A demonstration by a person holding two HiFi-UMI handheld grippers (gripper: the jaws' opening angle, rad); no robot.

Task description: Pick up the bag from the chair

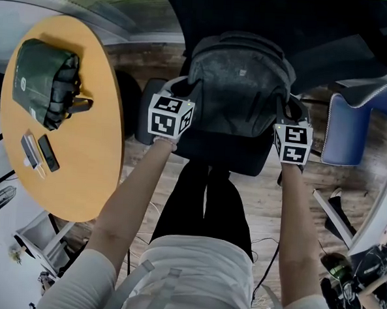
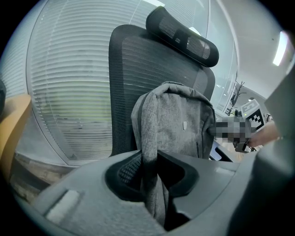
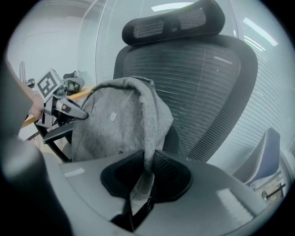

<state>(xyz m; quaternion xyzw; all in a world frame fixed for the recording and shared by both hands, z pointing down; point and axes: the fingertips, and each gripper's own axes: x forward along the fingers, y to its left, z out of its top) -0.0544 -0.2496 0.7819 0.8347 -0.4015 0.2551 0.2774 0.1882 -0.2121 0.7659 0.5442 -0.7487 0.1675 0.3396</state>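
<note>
Grasp done: left gripper (image 2: 150,173), right gripper (image 3: 146,173) each clamped on bag (image 1: 240,81) fabric (pinched between jaws). Lift off chair (image 2: 133,64) ahead not yet done.

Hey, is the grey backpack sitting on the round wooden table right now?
No, the grey backpack stands on the black chair, and the round table holds a dark green bag instead.

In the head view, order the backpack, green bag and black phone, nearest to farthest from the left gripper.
1. Backpack, on the chair, strap in the left gripper.
2. Green bag, left, on the round table.
3. Black phone, same table, nearer the person.
</note>
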